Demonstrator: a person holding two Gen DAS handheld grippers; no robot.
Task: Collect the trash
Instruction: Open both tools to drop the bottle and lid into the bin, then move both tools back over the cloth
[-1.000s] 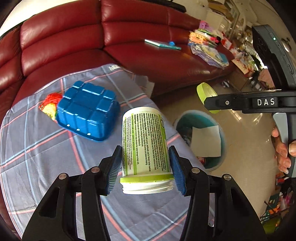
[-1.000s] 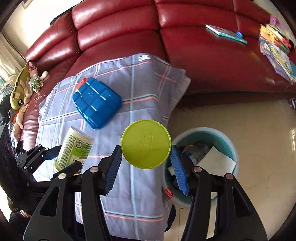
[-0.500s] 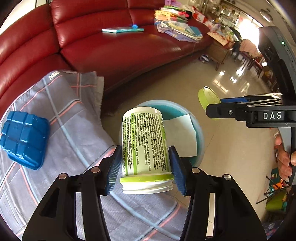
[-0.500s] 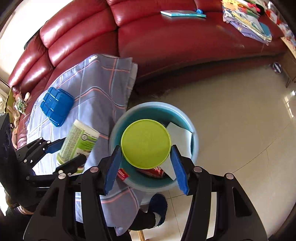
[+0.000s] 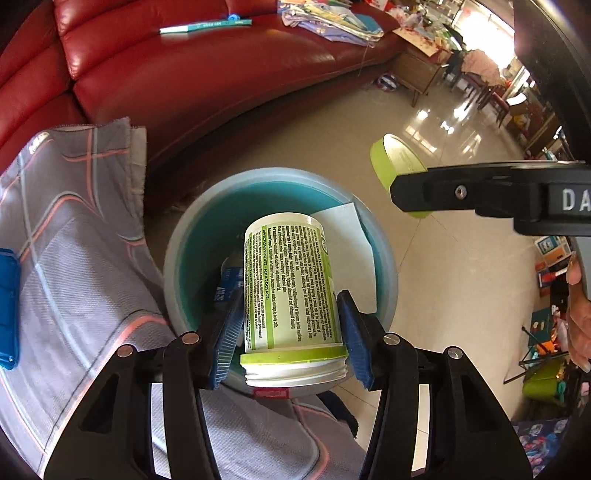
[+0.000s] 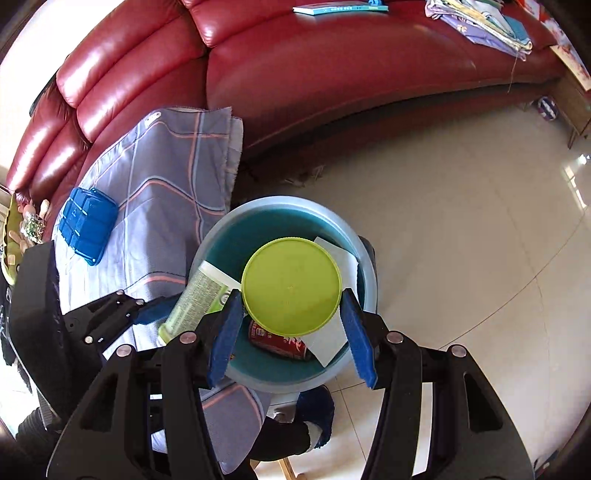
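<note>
Left tongs (image 5: 291, 334): blue pads closed against both sides of a white jar (image 5: 291, 295) with green label, open threaded mouth toward the camera, base pointing down into the bin. In the right wrist view the same tongs (image 6: 147, 314) and jar (image 6: 199, 295) enter from the left, the jar tilted over the bin's near-left rim.

Right tongs (image 6: 291, 325): closed on a round lime-green lid (image 6: 291, 284), gripped at its edges, flat face to the camera, held above the bin opening. From the left wrist view the lid (image 5: 395, 166) shows edge-on at one black finger of the right tongs (image 5: 461, 192), above the floor just right of the bin.

Bin (image 5: 388, 273): round, pale blue rim, teal inside, standing on the floor beside the cloth's edge; rim also seen in the right wrist view (image 6: 280, 203). Contents: white paper sheet (image 5: 351, 236) against the right wall, red can (image 6: 280, 341) at the bottom, a blue-printed wrapper (image 5: 229, 280) partly hidden by the jar.

Cloth (image 5: 74, 258): grey plaid with pink and blue lines, left of the bin. Blue plastic tray (image 6: 86, 225), upturned, lies on the cloth toward its left edge, well apart from the bin.

Sofa (image 5: 203, 74): red leather, behind the bin; a teal book (image 5: 203, 26) and a stack of papers (image 5: 332, 22) on its seat.

Floor (image 6: 461, 221): cream glossy tile.
</note>
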